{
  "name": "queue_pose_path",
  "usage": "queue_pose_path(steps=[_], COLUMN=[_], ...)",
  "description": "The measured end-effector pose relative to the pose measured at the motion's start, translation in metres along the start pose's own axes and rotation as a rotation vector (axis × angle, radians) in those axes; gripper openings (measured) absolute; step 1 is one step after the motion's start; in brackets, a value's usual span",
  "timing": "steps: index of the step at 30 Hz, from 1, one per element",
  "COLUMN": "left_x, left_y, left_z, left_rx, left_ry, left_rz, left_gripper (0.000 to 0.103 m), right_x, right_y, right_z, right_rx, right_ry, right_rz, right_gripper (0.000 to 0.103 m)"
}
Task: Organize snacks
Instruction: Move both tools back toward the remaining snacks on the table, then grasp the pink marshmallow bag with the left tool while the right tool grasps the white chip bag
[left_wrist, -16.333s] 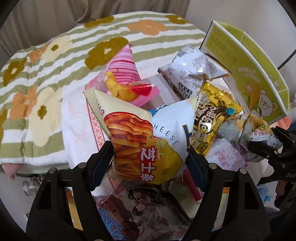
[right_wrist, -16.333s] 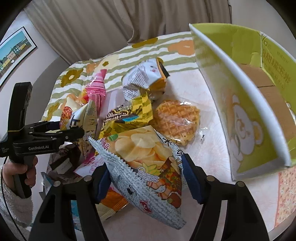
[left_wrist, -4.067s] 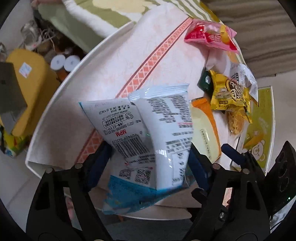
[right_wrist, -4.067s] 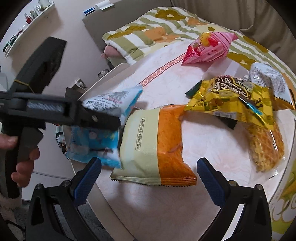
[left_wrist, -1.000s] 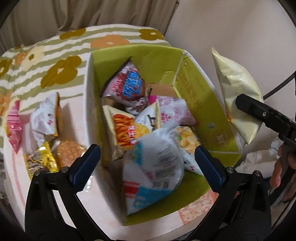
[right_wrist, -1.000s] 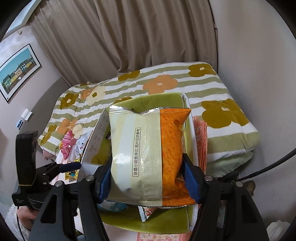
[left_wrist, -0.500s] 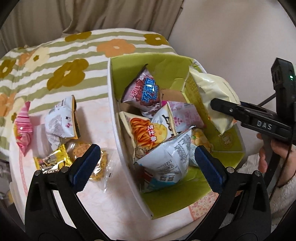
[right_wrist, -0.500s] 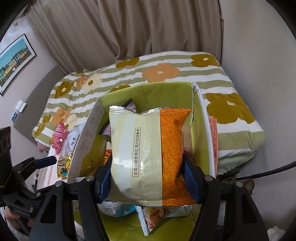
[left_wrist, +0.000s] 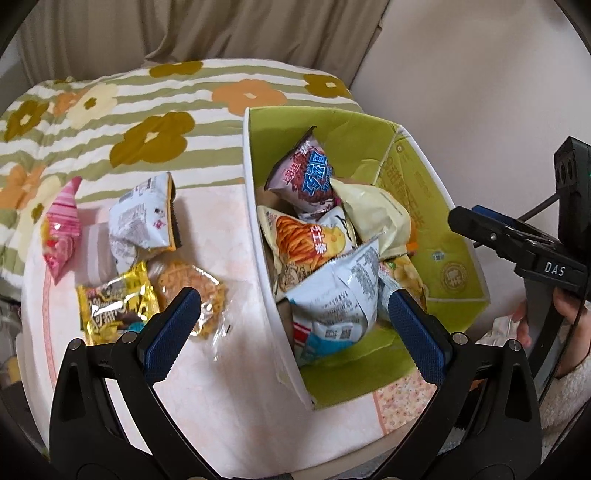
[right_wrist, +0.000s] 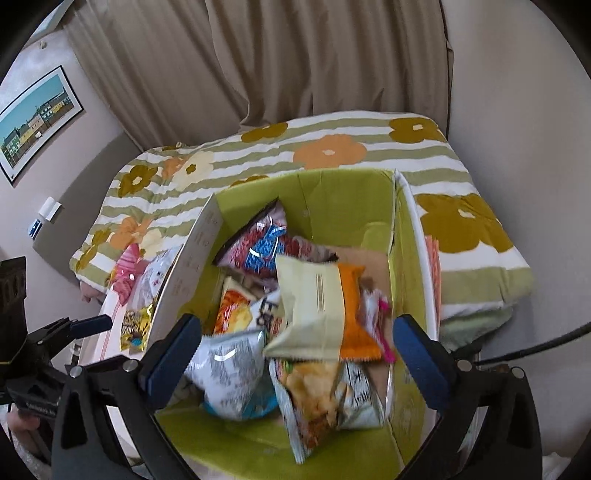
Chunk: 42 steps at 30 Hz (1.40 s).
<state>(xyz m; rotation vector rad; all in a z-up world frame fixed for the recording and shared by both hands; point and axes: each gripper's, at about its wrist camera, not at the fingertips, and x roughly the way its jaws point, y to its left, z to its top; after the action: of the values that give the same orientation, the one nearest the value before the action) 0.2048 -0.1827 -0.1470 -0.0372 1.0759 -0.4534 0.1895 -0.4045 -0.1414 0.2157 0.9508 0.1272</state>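
Right wrist view looks down into the green carton (right_wrist: 332, 192), where the cream-and-orange bag (right_wrist: 317, 306) that was clamped between the jaws half a second ago now lies loose on the heap of packets, blurred, so it may not have settled. The right gripper (right_wrist: 306, 354) is opening, its jaws wide and nothing between them. The left gripper (left_wrist: 291, 325) is also spread and empty, hanging over the carton's near wall.

That puts one more snack away. Four remain on the bench (left_wrist: 229, 387), toward its left side: the pink packet (left_wrist: 61, 232) near the left edge, the white-and-orange bag (left_wrist: 144, 218), the yellow packet (left_wrist: 114, 302) and the wrapped waffle (left_wrist: 192, 291), the last three crowded against each other.

The carton sits at the bench's right edge and is filling, though its near corner shows bare green floor. Open cloth lies between the carton wall and the waffle, giving the left gripper a clear path; the bed (left_wrist: 110, 110) borders the far edge.
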Motion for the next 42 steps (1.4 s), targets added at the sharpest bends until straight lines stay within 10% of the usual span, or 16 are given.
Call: queue_pose_path(steps=[19,42], left_x=[-0.085,-0.097], left_y=[0.020,0.232], left_z=[-0.054,-0.007], left_rx=[-0.129,-0.260], left_ry=[-0.153,-0.130], left_rz=[0.154,0.152], left_gripper=[0.101,0.101], right_x=[-0.045,0.075], right_y=[0.048,0.203], right_z=[-0.007,0.027], right_rx=[-0.099,-0.102], right_ry=[-0.069,0.071], right_rz=[0.163,0.243], right_gripper=[0.103,0.103])
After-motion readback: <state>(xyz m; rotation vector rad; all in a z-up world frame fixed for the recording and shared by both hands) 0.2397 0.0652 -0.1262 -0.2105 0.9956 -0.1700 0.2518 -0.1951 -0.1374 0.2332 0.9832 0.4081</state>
